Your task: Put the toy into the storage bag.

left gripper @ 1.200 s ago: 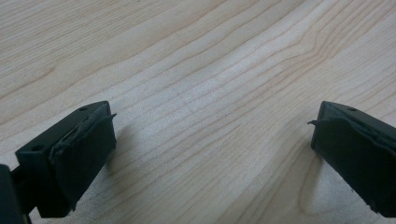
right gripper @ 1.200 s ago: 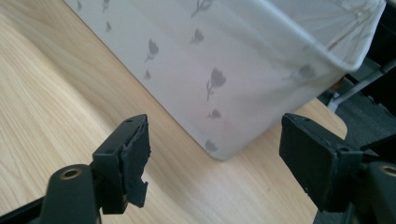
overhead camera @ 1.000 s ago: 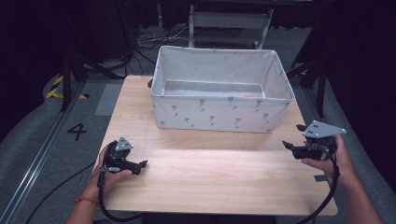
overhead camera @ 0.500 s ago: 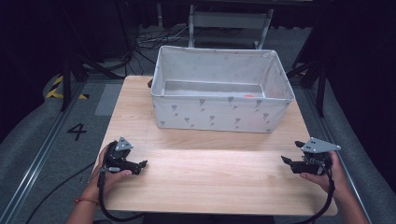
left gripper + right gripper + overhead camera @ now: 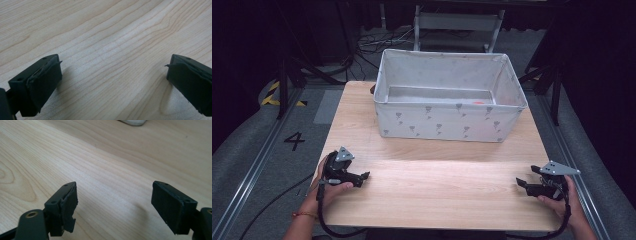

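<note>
The fingers (image 5: 42,80) of the left gripper (image 5: 362,176) are seen spread wide apart in the left gripper view, with nothing but bare wood grain between them; those (image 5: 67,205) of the right gripper (image 5: 523,183) are likewise parted and have just been opening a little further, and only bare wood is shown between them too. Both black grippers are held low over the pale, light-grained wooden worktop (image 5: 437,185), the left one near its near-left corner and the right one near its near-right edge, well apart from each other, each gripped by a hand (image 5: 329,192) that comes in from the near side. A grey three-cornered plate is carried on top of each. Nearest to them, though well apart from both, a rectangular white fabric bin (image 5: 447,122) printed with small grey motifs is set on the far half of the worktop. Its soft walls are upright and slightly bowed, its top is open, and a small orange-red patch (image 5: 478,102) is glimpsed low inside at the far right; what it is cannot be told.
</note>
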Action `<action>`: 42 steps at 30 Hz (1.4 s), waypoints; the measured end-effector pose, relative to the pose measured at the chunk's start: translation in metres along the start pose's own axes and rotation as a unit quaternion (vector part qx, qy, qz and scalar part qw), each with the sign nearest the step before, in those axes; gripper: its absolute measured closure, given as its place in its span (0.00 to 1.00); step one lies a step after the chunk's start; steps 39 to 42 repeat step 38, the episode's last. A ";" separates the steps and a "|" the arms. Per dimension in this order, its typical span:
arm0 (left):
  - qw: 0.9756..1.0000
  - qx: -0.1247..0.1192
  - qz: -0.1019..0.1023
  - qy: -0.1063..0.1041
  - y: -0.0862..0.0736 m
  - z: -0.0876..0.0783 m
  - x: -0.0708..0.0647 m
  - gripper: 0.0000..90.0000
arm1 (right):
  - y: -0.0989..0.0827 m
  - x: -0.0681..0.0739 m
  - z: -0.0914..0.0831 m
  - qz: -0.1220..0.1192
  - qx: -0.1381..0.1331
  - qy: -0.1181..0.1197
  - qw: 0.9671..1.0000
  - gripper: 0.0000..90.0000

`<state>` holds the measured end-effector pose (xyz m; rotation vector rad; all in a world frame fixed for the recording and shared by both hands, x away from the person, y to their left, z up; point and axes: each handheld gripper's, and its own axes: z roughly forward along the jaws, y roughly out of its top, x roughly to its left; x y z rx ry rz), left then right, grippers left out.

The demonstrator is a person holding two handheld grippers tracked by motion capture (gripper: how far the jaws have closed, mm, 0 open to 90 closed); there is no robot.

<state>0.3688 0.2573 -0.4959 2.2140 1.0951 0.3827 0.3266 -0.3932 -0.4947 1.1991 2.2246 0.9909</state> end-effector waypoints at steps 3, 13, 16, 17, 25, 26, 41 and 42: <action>1.000 0.000 0.002 0.002 0.000 0.000 0.000 0.00 | -0.003 -0.001 0.004 0.015 0.011 -0.010 1.000 0.20; 1.000 0.000 -0.003 0.004 0.000 0.000 -0.001 0.00 | -0.002 -0.002 0.006 0.036 0.018 -0.006 0.999 0.19; 1.000 0.000 -0.005 0.004 0.000 0.000 -0.001 0.00 | -0.002 -0.002 0.006 0.038 0.020 -0.009 0.999 0.17; 1.000 0.000 -0.005 0.006 0.000 0.000 -0.001 0.00 | -0.002 -0.002 0.006 0.039 0.020 -0.009 0.999 0.17; 1.000 0.000 -0.001 0.008 0.001 0.001 0.000 0.00 | -0.002 -0.002 0.006 0.039 0.020 -0.009 0.999 0.17; 1.000 0.001 -0.005 0.005 0.001 0.001 -0.001 0.00 | -0.002 -0.002 0.006 0.038 0.020 -0.009 0.999 0.17; 1.000 0.000 -0.007 0.007 0.001 0.001 -0.001 0.00 | -0.002 -0.003 0.007 0.046 0.025 -0.021 0.998 0.10; 1.000 0.000 -0.007 0.007 0.001 0.001 -0.001 0.00 | -0.002 -0.003 0.007 0.046 0.025 -0.021 0.998 0.10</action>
